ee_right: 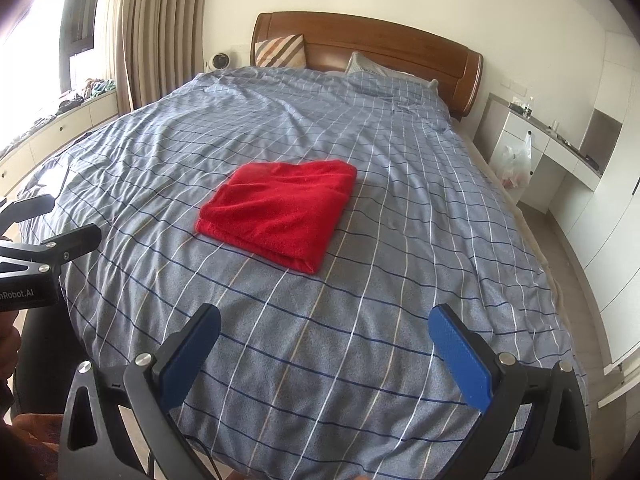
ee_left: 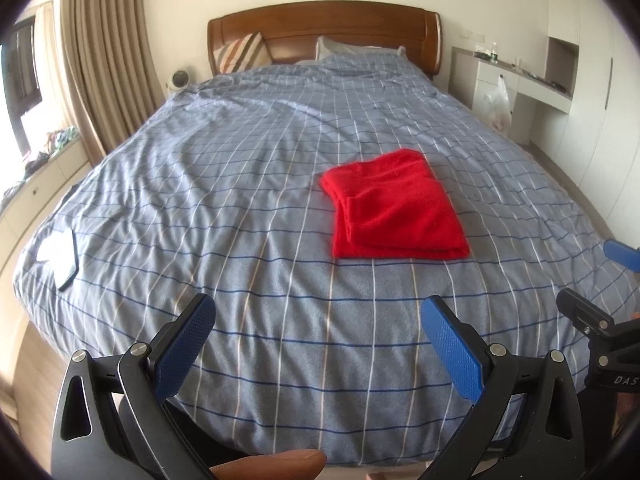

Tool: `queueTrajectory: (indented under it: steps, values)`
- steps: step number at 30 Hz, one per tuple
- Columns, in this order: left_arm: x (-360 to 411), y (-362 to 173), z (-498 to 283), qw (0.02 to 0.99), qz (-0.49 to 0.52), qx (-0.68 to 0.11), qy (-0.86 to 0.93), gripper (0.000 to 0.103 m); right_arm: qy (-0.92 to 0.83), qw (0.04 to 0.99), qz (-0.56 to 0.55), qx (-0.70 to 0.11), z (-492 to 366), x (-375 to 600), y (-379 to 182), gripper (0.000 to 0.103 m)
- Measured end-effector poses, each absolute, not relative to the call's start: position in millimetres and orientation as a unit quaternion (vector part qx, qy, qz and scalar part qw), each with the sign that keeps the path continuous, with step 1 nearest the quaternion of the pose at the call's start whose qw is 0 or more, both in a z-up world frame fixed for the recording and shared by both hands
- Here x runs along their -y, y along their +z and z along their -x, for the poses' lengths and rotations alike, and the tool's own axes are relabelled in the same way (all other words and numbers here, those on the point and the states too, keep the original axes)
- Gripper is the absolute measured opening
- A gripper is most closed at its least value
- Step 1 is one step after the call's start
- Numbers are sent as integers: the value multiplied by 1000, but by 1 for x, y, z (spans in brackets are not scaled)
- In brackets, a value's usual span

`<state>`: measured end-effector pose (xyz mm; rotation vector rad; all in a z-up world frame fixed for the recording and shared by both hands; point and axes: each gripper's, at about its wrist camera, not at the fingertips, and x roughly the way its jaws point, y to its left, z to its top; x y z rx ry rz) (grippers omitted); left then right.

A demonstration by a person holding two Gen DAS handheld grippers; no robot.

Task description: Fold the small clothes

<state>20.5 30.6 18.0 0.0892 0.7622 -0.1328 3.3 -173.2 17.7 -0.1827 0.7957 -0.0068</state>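
Both the left gripper (ee_left: 318, 342) and right gripper (ee_right: 324, 350) have black linkage arms, silver pivot screws, and blue dimpled fingers (ee_left: 454, 354).

left wrist: bed (ee_left: 280, 240) foot, faces headboard | right wrist: same, further right | 2 share bed

A wide bed (ee_left: 280, 184) with wooden headboard (ee_left: 324, 28) fills the cream-walled room (beige curtains (ee_left: 108, 52) left).

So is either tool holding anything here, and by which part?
Nothing is held. The left tool and right tool are both open over the bed, short of the folded red cloth.
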Motion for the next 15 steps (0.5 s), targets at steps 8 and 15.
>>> queueTrajectory:
  steps: [8, 15]
  values:
    - [-31, 21, -26, 924, -37, -379, -39, 103, 6, 924, 52, -378, -8, 177, 35, 102]
    - [-21, 20, -22, 923, -51, -378, -44, 103, 12, 921, 53, -386, -8, 175, 32, 102]
